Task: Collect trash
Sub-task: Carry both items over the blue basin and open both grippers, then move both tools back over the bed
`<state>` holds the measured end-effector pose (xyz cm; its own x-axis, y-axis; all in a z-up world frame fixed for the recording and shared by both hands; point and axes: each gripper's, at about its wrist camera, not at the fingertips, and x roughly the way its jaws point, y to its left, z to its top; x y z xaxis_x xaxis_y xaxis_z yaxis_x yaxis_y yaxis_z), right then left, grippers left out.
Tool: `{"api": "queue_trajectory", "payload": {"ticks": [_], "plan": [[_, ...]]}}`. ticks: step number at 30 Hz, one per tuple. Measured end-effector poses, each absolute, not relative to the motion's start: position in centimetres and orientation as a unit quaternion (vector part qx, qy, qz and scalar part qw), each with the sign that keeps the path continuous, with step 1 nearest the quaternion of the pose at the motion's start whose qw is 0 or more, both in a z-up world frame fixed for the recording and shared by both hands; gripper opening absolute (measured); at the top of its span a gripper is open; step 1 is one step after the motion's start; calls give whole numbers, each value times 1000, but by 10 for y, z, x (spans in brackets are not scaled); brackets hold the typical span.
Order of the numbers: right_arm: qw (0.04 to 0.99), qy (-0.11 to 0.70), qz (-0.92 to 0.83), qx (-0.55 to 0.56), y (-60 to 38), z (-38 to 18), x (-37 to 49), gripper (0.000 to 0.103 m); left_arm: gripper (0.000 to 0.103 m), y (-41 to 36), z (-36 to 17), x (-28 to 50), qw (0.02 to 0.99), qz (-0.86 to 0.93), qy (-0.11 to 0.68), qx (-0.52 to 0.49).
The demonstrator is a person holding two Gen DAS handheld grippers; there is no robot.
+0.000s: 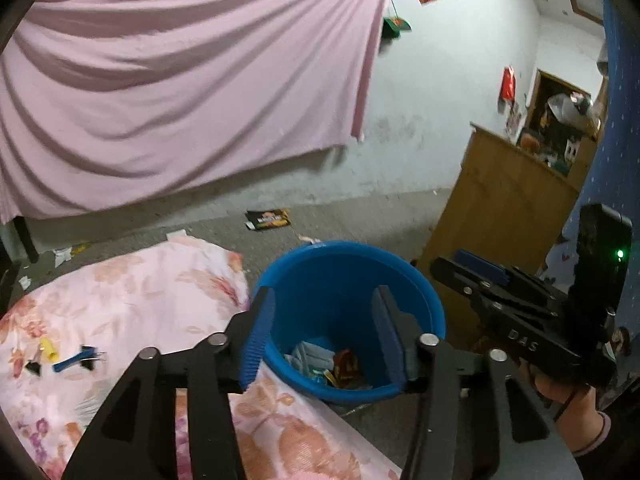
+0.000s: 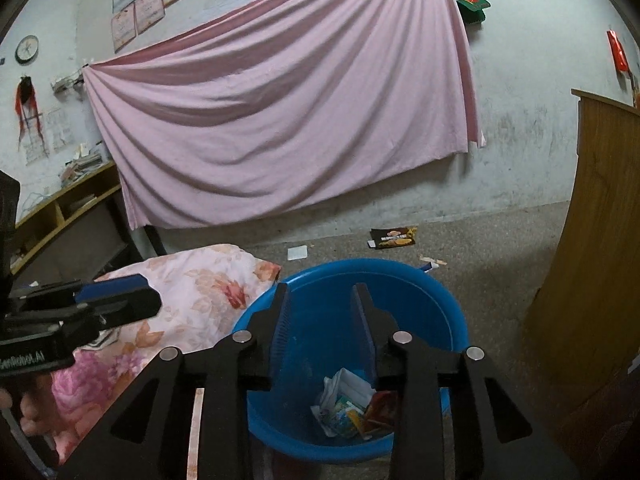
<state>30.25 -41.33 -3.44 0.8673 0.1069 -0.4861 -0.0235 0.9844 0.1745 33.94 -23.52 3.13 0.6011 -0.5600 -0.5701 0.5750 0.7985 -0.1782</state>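
A blue bucket (image 1: 340,247) (image 2: 444,304) stands on the floor beside a floral quilt. Crumpled paper and wrappers (image 1: 326,366) (image 2: 350,404) lie at its bottom. My left gripper (image 1: 322,304) hangs over the bucket's mouth, open, with nothing between its blue pads. My right gripper (image 2: 322,306) is over the same mouth, also open and empty; in the left wrist view the right gripper (image 1: 464,270) shows at the right, held by a hand (image 1: 560,394). In the right wrist view the left gripper (image 2: 120,294) shows at the left. A black-and-orange wrapper (image 1: 268,220) (image 2: 394,238) lies on the floor beyond the bucket.
A white paper scrap (image 2: 297,253) and smaller bits (image 1: 62,254) litter the floor. A blue pen, a yellow item and clips (image 1: 76,360) lie on the quilt (image 1: 132,292). A wooden cabinet (image 1: 500,208) (image 2: 600,240) stands right of the bucket. A pink sheet (image 2: 280,120) hangs on the wall.
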Motion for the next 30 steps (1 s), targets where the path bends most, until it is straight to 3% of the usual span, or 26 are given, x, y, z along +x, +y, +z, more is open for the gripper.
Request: {"api": "queue_trajectory", "payload": {"ticks": [3,7,9,12,14,17,22,30], "plan": [[967,239,39,81,-408,-24,295,47,56,-213,44,330,907,-300,295,2],[971,221,46,76,-396,-7,283,50,68,-179,57,312,924,-270,269,-15],[973,212,50,75,-390,1,278,55,82,-160,62,302,932,-252,257,-26],[976,194,61,76,-376,14,266,72,82,-133,68,285,944,-224,240,-33],[978,185,68,73,-365,20,259,75,83,-116,71,272,951,-203,230,-32],[979,173,83,70,-349,26,248,82,95,-92,73,251,960,-177,214,-33],[979,160,107,63,-320,28,229,98,96,-61,70,215,970,-143,193,-38],[979,134,147,53,-281,22,188,103,99,-21,58,156,984,-92,147,-48]]}}
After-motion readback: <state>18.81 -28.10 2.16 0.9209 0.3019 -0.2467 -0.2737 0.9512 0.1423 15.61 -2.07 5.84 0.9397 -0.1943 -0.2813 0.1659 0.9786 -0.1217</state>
